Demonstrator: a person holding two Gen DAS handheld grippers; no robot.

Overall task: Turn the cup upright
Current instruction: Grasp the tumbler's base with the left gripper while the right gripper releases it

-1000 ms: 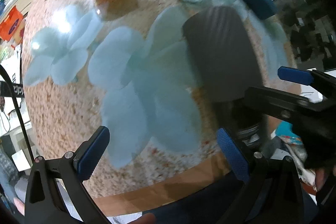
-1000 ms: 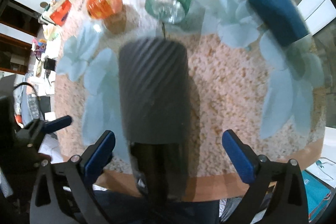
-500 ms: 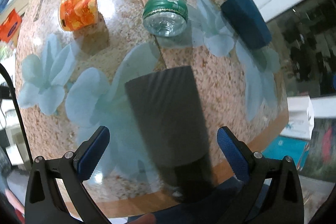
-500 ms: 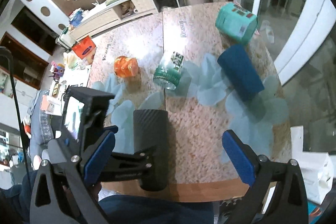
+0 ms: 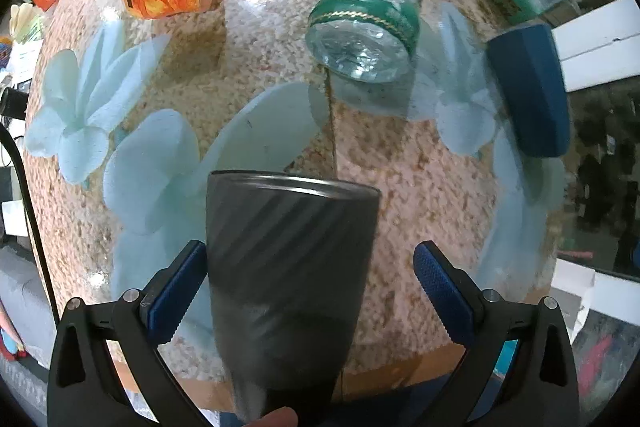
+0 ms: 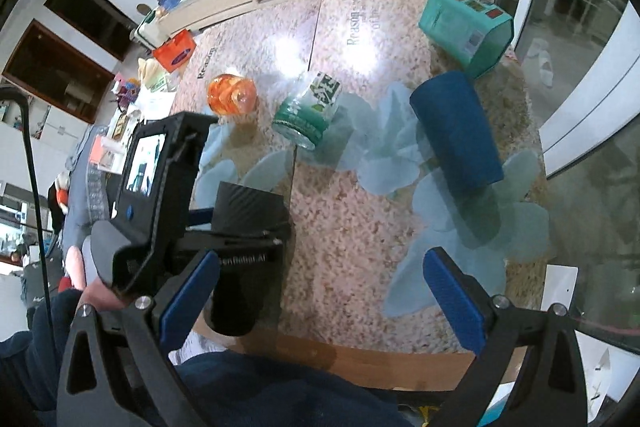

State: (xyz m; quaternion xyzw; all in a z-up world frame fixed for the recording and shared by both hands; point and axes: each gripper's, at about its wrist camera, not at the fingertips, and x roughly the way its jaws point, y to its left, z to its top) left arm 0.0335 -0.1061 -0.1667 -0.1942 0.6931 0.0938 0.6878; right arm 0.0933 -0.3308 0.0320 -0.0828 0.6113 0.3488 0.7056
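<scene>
Left gripper (image 5: 310, 291) fingers spread around the lying cup (image 5: 288, 267); close squarely mid-body before tipping. Right gripper (image 6: 320, 291) spread, idle.

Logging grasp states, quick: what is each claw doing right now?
Left claw: open around the dark cup, left pad touching.
Right claw: open, holding nothing.

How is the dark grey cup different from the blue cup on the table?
The dark grey cup has a striped weave pattern and sits at the near edge between the left gripper fingers; the blue cup is plain and lies far off to the right, untouched. Both lie on their sides.
</scene>
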